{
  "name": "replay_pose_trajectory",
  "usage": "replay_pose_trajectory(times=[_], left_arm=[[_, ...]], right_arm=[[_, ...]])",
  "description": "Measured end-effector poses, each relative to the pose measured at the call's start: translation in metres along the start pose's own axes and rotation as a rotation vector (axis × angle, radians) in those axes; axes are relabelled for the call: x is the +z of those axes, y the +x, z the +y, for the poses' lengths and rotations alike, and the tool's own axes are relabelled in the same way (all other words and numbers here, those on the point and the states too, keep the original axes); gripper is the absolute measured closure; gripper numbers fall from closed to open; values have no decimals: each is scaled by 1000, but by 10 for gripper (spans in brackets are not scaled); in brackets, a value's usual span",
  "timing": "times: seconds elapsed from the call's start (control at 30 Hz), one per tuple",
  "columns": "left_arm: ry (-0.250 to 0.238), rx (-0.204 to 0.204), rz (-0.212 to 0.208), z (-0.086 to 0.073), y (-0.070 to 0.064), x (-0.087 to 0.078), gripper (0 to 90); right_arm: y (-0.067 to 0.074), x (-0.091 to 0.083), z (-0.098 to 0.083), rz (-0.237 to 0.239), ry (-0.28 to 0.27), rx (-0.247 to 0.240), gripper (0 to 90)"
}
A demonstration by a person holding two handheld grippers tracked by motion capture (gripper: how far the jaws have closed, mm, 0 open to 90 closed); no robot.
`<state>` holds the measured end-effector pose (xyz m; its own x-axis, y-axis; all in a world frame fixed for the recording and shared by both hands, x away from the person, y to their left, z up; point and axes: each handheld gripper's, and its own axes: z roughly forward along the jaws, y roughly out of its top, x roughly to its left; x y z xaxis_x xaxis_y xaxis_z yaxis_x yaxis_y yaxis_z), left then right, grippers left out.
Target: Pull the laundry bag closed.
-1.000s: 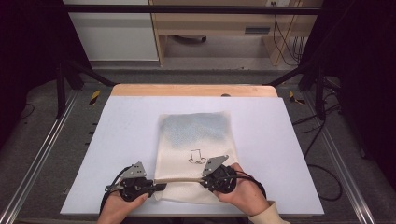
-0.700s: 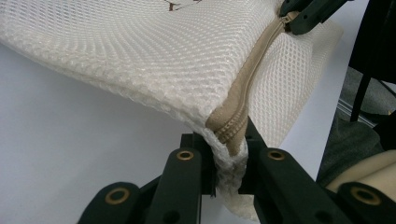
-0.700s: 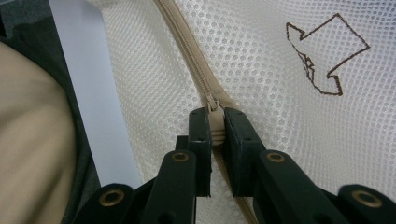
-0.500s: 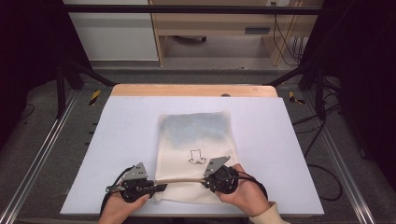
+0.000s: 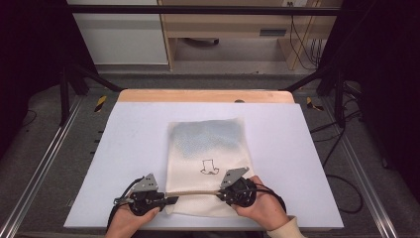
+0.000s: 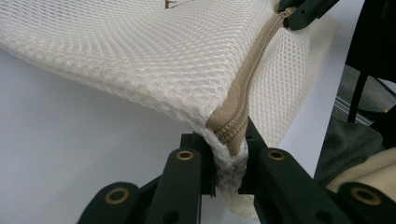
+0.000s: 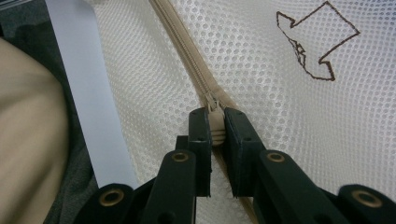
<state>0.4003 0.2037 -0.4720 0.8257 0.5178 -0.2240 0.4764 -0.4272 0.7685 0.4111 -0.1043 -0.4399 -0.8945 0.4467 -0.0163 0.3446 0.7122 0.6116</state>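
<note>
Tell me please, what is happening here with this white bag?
A person works on a white mesh bag lying flat on the table, with a gripper in each hand. The left gripper is shut on the bag's corner at the end of the tan zipper. The right gripper is shut on the zipper pull, near the bag's other side. The zipper runs taut between them.

I am holding my left gripper (image 5: 171, 200) and right gripper (image 5: 221, 194) low at the table's near edge, my hands (image 5: 261, 210) coming in from below. Both are pinching closed, jaws pointing toward each other.
</note>
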Motion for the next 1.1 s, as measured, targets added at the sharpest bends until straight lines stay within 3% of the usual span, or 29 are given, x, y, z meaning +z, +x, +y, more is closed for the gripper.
replay_pose_trajectory(times=[0.33, 1.1], left_arm=[[2, -4, -4, -1, 1, 0, 820], [-1, -6, 2, -1, 2, 0, 820]], right_arm=[[1, -3, -3, -12, -4, -3, 819], [-6, -21, -29, -59, -14, 59, 819]])
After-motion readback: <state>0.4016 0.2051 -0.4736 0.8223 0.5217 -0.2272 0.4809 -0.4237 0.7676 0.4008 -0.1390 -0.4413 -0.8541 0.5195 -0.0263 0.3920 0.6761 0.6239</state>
